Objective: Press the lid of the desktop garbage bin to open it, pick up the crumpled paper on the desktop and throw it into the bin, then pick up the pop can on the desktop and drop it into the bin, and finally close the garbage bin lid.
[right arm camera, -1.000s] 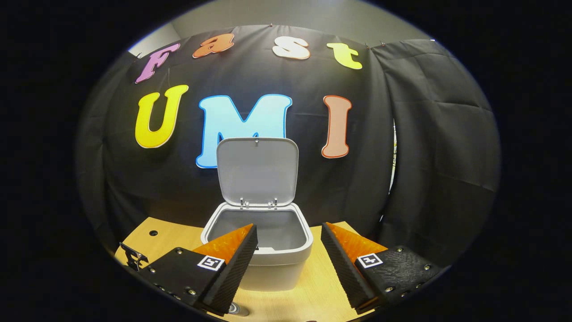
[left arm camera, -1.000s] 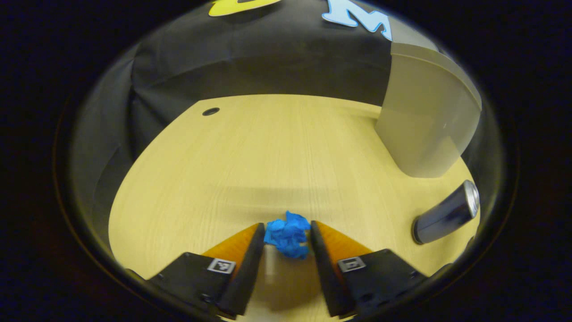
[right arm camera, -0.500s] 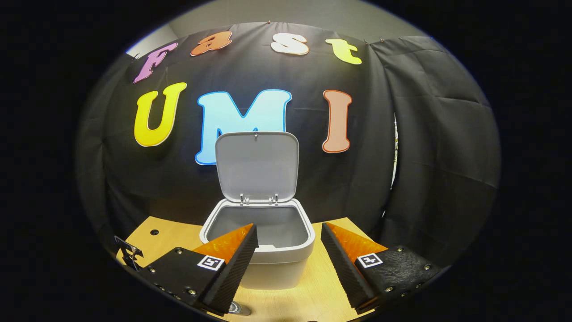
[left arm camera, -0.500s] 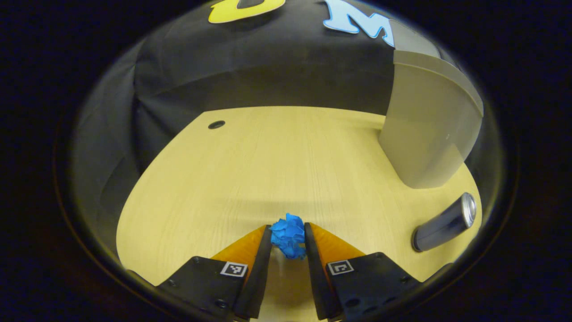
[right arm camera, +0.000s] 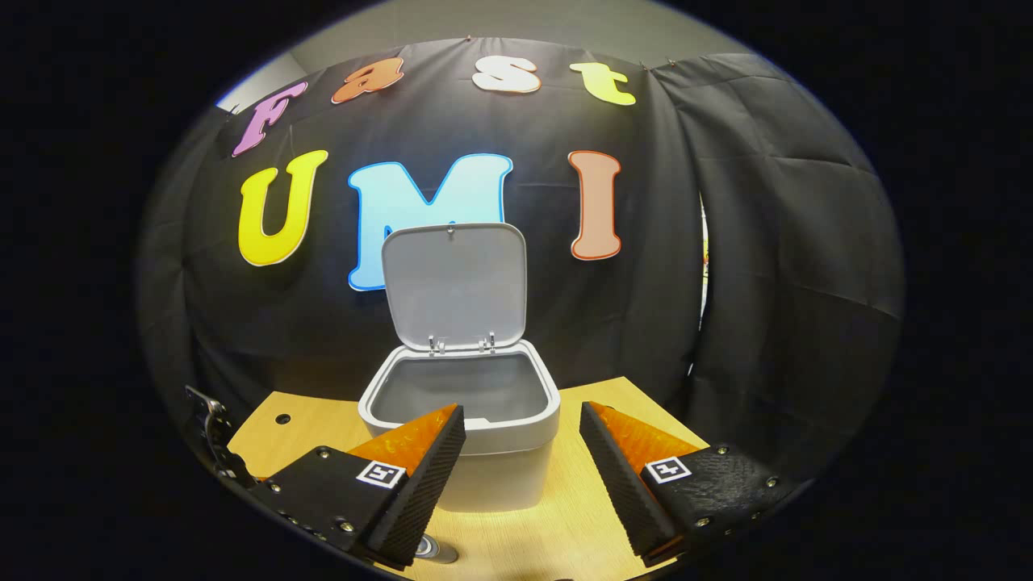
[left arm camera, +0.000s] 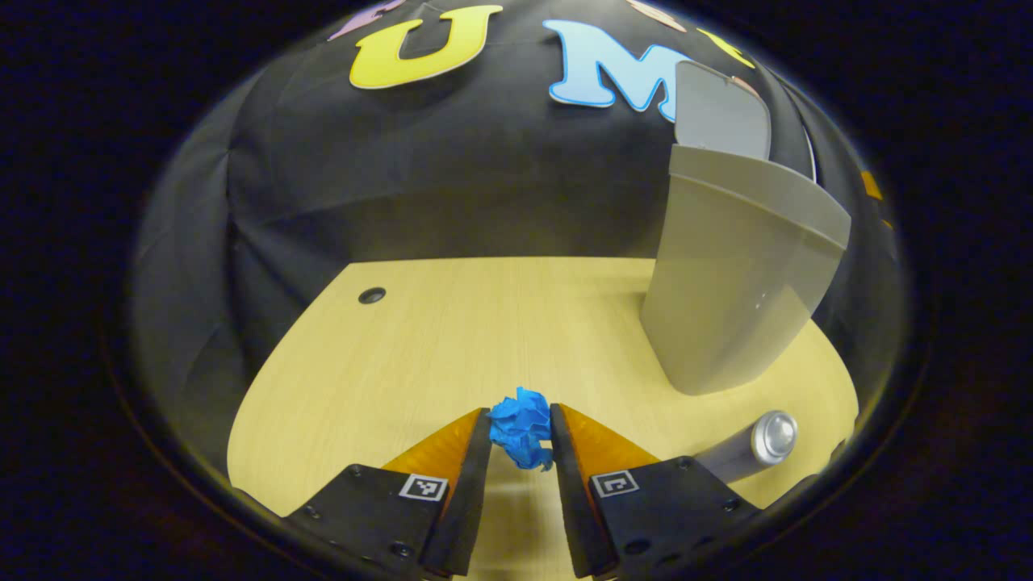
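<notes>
In the left gripper view, my left gripper is shut on a blue crumpled paper ball, held a little above the wooden desk. The grey bin stands to the right, its lid raised behind it. A pop can lies on its side at the lower right, partly behind my right finger. In the right gripper view, my right gripper is open and holds nothing, in front of the open bin with its lid upright. The can's end peeks out below my left finger.
A small round hole marks the desk at the far left. Part of the other gripper's frame shows at the left edge of the right gripper view. Black cloth walls close the desk at the back and the sides.
My left gripper closed on the paper ball and lifted and tilted up, so the bin and wall now show more. The right gripper drifted slightly, still open.
</notes>
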The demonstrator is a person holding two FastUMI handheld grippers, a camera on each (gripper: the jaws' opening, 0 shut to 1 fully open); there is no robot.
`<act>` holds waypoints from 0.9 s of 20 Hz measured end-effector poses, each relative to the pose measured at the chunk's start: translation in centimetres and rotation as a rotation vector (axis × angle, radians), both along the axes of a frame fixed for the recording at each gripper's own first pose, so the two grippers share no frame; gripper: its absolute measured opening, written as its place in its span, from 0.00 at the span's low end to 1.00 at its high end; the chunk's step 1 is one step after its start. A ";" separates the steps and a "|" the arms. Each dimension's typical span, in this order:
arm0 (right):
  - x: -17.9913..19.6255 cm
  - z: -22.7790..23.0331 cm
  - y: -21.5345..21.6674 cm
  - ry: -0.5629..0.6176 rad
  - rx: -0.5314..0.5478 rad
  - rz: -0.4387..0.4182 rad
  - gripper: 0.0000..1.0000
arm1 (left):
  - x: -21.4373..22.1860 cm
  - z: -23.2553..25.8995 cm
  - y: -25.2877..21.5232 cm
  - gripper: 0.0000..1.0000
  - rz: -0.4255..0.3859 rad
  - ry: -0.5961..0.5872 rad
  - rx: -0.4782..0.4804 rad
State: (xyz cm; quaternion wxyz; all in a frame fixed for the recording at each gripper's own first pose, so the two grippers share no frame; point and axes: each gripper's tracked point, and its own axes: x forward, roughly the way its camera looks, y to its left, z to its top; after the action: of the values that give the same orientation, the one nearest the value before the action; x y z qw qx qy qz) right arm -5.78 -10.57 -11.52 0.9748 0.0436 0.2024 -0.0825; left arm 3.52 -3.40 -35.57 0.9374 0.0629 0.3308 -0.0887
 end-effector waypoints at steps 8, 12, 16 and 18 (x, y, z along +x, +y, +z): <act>-2.4 -0.8 -2.4 0.013 0.022 -0.062 0.93 | 4.5 8.8 -5.0 0.51 -0.041 -0.151 -0.094; -3.3 -1.0 -3.5 0.016 0.022 -0.086 0.93 | 6.4 13.5 -7.9 0.50 -0.097 -0.237 -0.116; -4.0 -1.2 -3.8 0.020 0.025 -0.093 0.93 | 7.3 16.7 -12.7 0.53 -0.187 -0.296 -0.142; -4.2 -1.1 -3.8 0.021 0.024 -0.093 0.93 | 7.5 18.0 -15.7 0.48 -0.243 -0.316 -0.141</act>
State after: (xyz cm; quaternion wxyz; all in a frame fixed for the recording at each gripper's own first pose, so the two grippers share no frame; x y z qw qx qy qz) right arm -10.03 -14.41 -12.64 0.9672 0.0636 0.2113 -0.1260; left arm 11.06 -19.08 -17.60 0.9621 0.0496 0.1625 -0.2133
